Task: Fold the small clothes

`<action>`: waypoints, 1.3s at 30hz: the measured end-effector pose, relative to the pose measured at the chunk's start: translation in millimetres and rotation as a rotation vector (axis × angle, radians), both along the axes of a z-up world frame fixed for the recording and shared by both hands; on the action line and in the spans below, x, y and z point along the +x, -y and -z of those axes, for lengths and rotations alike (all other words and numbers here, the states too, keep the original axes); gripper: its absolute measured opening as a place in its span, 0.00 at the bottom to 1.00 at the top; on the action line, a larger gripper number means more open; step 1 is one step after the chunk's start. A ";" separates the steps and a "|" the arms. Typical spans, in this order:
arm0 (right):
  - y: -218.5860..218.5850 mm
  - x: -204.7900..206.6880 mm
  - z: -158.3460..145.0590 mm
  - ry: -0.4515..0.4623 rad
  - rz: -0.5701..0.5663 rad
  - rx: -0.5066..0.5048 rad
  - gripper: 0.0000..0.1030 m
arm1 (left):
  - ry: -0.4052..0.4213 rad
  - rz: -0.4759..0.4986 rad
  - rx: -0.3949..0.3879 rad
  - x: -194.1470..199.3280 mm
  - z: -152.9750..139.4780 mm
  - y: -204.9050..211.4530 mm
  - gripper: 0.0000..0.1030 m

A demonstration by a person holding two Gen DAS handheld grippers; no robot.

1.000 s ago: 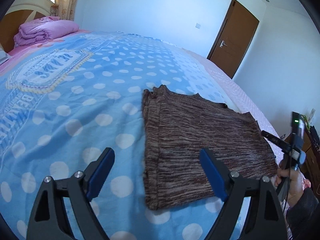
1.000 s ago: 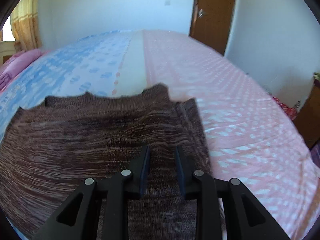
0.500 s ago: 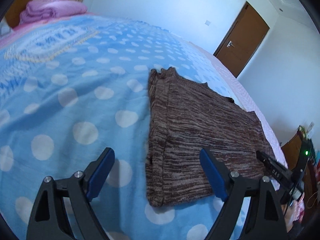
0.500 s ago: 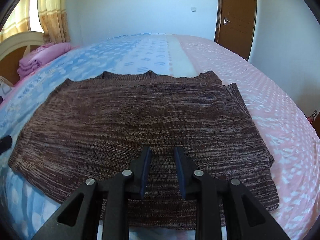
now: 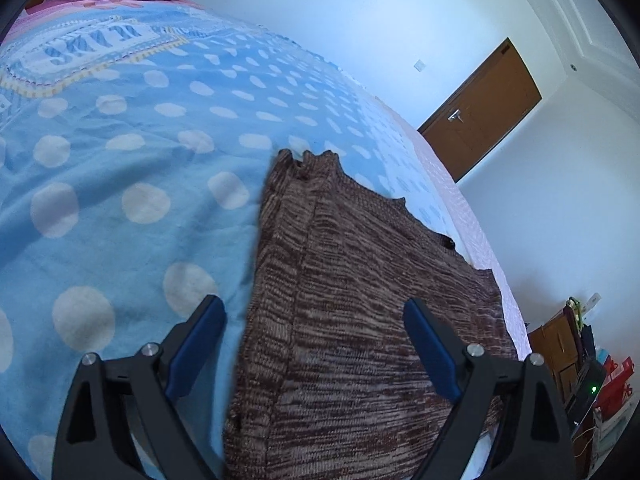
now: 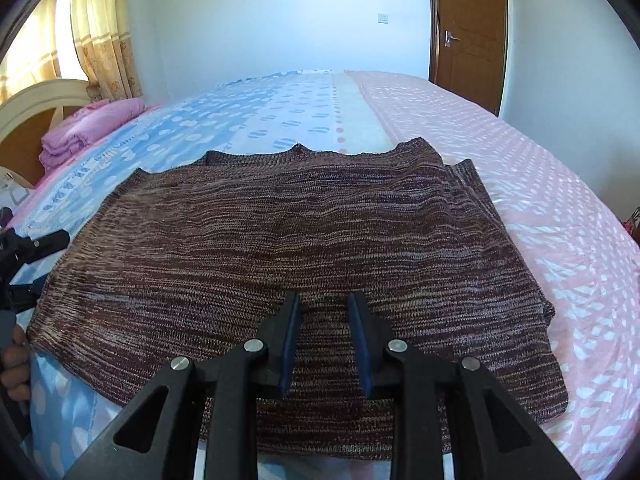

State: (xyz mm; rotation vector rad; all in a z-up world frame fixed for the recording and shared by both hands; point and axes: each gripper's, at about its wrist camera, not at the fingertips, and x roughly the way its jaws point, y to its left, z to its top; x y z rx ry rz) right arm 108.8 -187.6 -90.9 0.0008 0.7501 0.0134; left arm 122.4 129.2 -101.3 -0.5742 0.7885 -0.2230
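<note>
A brown marled knit sweater (image 6: 288, 240) lies flat on the bed, with its sleeves folded in. It also shows in the left wrist view (image 5: 352, 320). My left gripper (image 5: 316, 320) is wide open and empty, low over the sweater's left edge. It appears at the left rim of the right wrist view (image 6: 24, 252). My right gripper (image 6: 324, 308) is open by a narrow gap, empty, just above the sweater's near hem.
The bed has a blue polka-dot cover (image 5: 120, 168) on the left and a pink cover (image 6: 540, 184) on the right. A folded pink quilt (image 6: 92, 128) lies by the headboard. A brown door (image 6: 468, 32) stands at the far wall. Furniture and bags (image 5: 592, 364) stand beside the bed.
The left gripper has moved lower and closer to the sweater's left edge, still wide open. The right gripper has drawn back from the sweater's right side to its near hem.
</note>
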 end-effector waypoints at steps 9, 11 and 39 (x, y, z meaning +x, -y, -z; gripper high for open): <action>-54.2 27.0 -36.2 0.058 -0.114 0.089 0.11 | 0.039 0.065 -0.040 -4.3 -1.7 4.8 0.89; -67.0 34.8 -27.9 0.037 -0.130 0.063 0.11 | 0.036 0.064 -0.027 -4.1 -1.7 6.8 0.89; -75.1 40.6 1.6 -0.027 -0.135 0.070 0.11 | -0.050 -0.066 0.215 9.5 -1.5 23.3 0.21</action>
